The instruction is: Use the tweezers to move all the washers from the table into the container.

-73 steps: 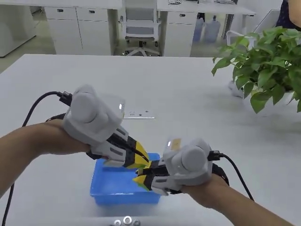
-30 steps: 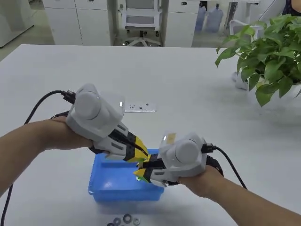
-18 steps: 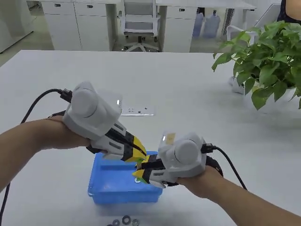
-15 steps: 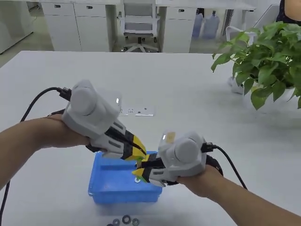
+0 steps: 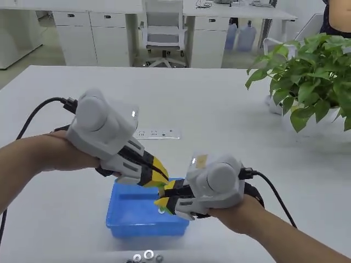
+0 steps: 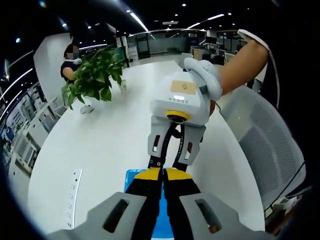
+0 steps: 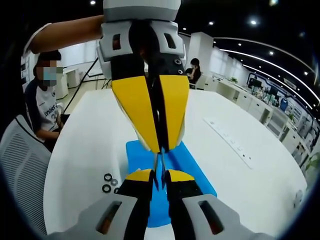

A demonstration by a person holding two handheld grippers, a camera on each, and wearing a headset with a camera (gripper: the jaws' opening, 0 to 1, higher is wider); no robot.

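Little has shifted: the left gripper (image 5: 159, 176) and right gripper (image 5: 163, 201) stay tip to tip above the blue container (image 5: 126, 220), both apparently pinching the tweezers (image 7: 158, 162). The washers (image 5: 146, 256) still wait on the desk (image 5: 219, 109).

Office: desks (image 5: 241, 12), swivel chair (image 5: 163, 33), potted plant (image 5: 312, 71)

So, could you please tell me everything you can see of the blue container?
The blue container is a shallow, rectangular open tray, plastic by its look, sitting flat on the white table. The left gripper and right gripper meet tip to tip above it. A few washers lie on the table just beside it, apart.
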